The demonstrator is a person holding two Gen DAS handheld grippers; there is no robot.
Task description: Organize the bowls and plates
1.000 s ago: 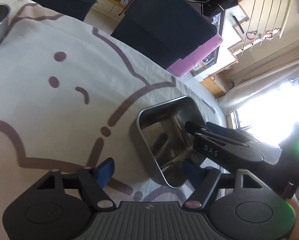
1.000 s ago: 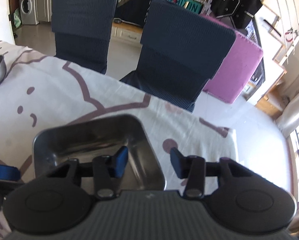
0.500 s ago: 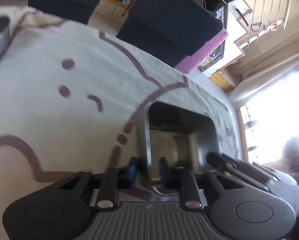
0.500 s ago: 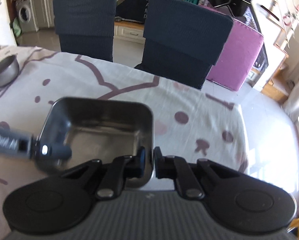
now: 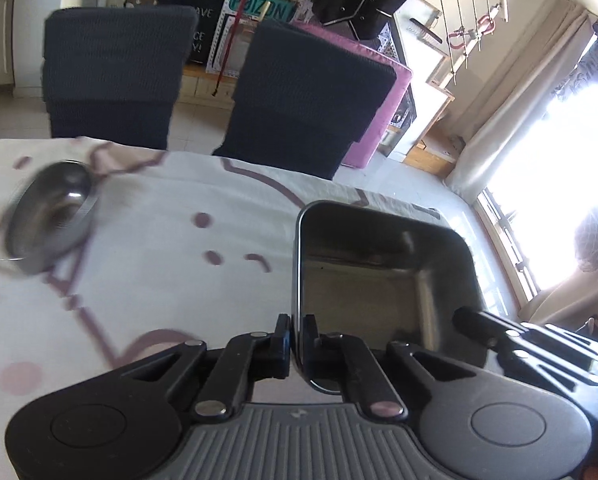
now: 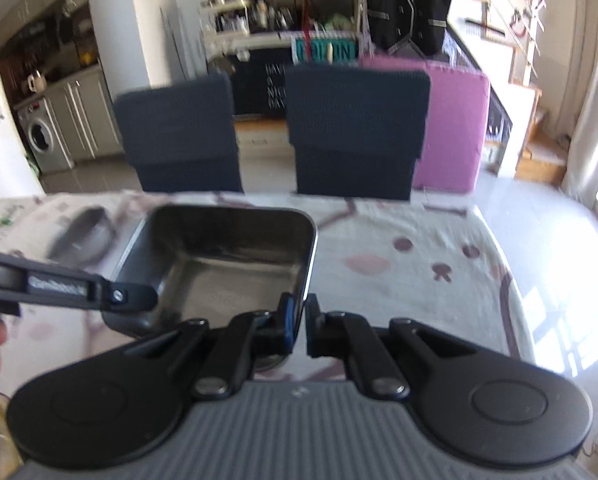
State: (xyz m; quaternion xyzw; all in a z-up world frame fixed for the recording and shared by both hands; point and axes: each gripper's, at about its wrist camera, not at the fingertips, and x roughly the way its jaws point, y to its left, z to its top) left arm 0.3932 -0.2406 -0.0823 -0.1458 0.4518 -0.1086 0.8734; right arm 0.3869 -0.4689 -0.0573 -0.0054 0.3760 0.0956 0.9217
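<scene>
A square steel dish point(image 5: 379, 280) is held by both grippers above the patterned tablecloth. My left gripper point(image 5: 297, 330) is shut on the dish's left wall. My right gripper point(image 6: 301, 316) is shut on the right wall of the same dish point(image 6: 227, 256). The right gripper also shows at the dish's right side in the left wrist view point(image 5: 499, 332). The left gripper shows at the dish's left side in the right wrist view point(image 6: 111, 294). A round steel bowl point(image 5: 51, 220) lies on the cloth to the left, blurred; it also shows in the right wrist view point(image 6: 83, 236).
The table point(image 6: 419, 272) has a white cloth with brown cartoon marks. Two dark blue chairs point(image 6: 355, 128) stand at its far edge, with a pink box point(image 6: 455, 128) behind. The table's right edge lies near a bright window point(image 5: 559, 180).
Both grippers closed on opposite walls of the square dish and lifted it. Both views swung up and left, bringing the round bowl closer into view.
</scene>
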